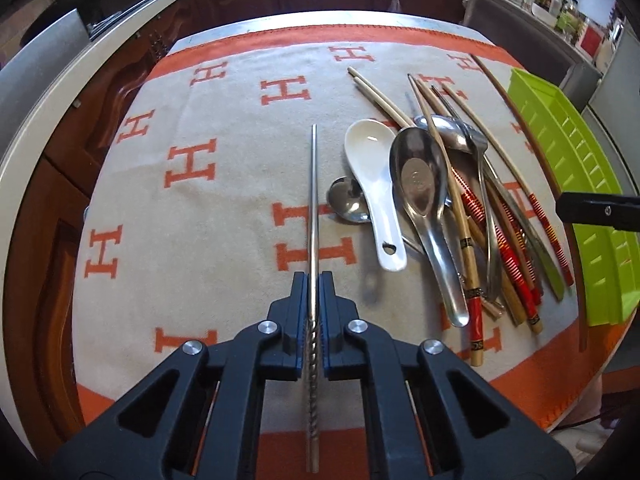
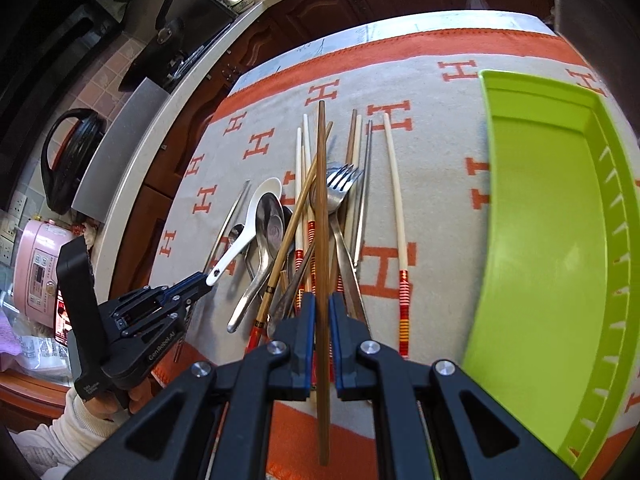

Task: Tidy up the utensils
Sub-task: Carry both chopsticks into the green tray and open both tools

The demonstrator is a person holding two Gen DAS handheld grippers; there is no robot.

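From your left wrist view, your left hand-held gripper [image 1: 314, 280] is clamped on a metal chopstick [image 1: 313, 200] lying on the H-patterned cloth [image 1: 208, 208], left of the utensil pile [image 1: 440, 208]. From your right wrist view, your right hand-held gripper [image 2: 321, 300] pinches a brown wooden chopstick [image 2: 321, 200] over the pile, with the green tray [image 2: 540, 240] to its right.

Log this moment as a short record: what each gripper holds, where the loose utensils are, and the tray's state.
left gripper: shut on metal chopstick
right gripper: shut on brown wooden chopstick
utensil pile: spoons, a fork and chopsticks, heaped on the cloth
white spoon: at the pile's left edge
green tray: right of the pile, nothing visible inside
cloth: beige, orange H pattern
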